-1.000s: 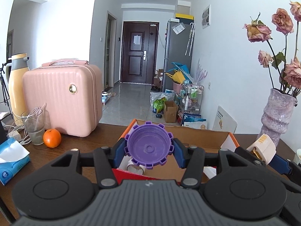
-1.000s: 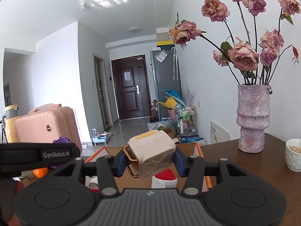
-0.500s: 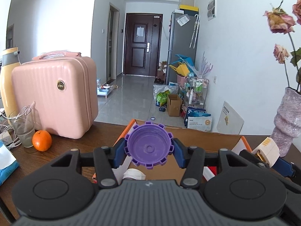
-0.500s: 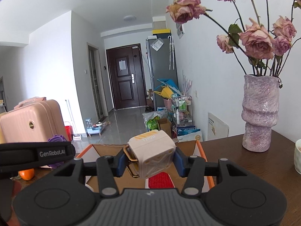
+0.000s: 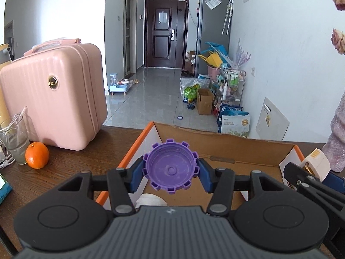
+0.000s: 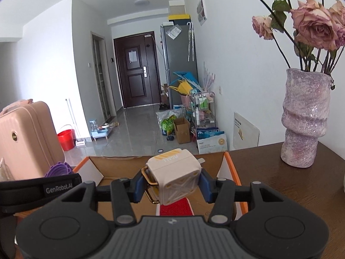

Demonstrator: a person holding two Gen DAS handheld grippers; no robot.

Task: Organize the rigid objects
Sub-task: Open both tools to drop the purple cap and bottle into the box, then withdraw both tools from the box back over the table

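Matt purple plastic cap (image 5: pixel 171 166), seemingly cardboard box (image 5: pixel 241 151)

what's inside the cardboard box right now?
In the cardboard box: a white roll near its left side and a red item. Both grippers hide the rest of the floor.

Both tools have tipped downward and edged toward the cardboard box (image 5: pixel 226 151); its brown floor now fills more of each view; the vase (image 6: pixel 304 116) has slid toward the left view's right edge; the orange (image 5: pixel 36 155) sits lower-left.
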